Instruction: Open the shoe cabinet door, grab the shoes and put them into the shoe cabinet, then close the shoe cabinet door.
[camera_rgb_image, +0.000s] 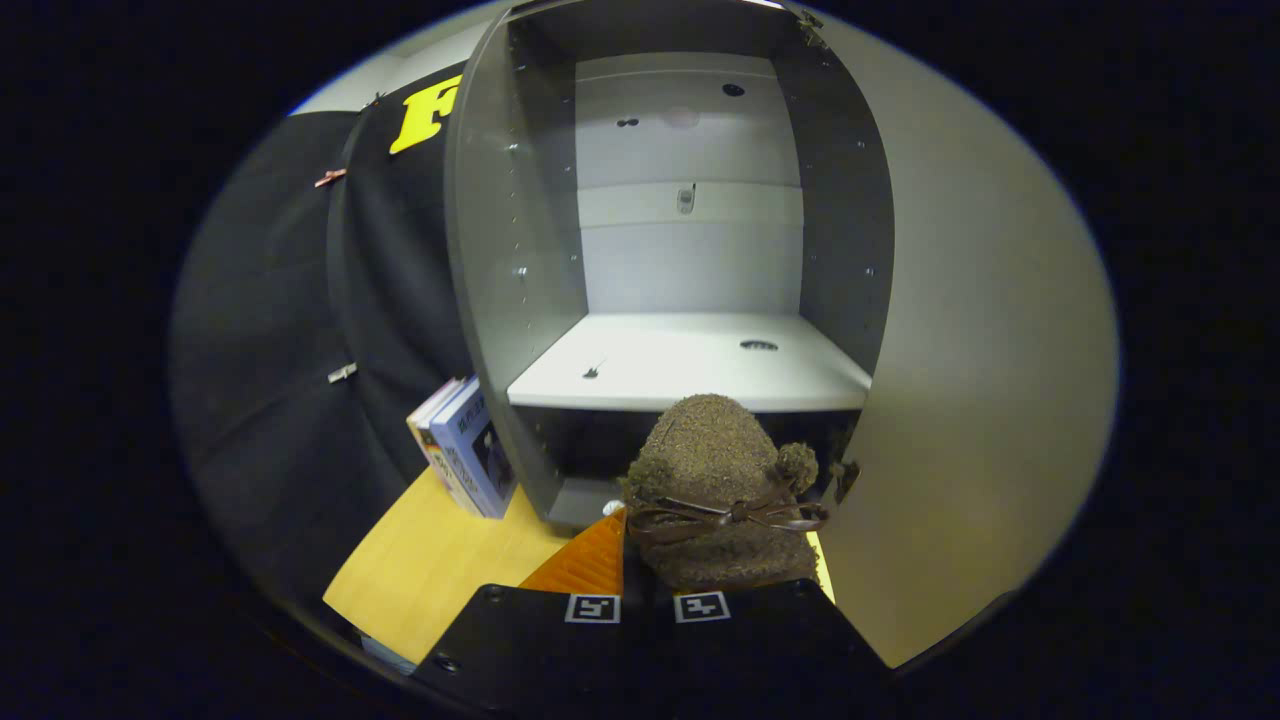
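Tongs (650, 560) grip a fuzzy brown shoe (715, 500) with a ribbon bow, held between the fingers just near the open shoe cabinet (520, 250). Its pale shelf (690, 370) lies just beyond the toe; the door (980, 350) stands open at right. Risk, as I judge it: the toe sits low, so it may knock the shelf's front edge, or the soft knit could slip free. Books (465, 445) lean on the table (440, 560) at left.
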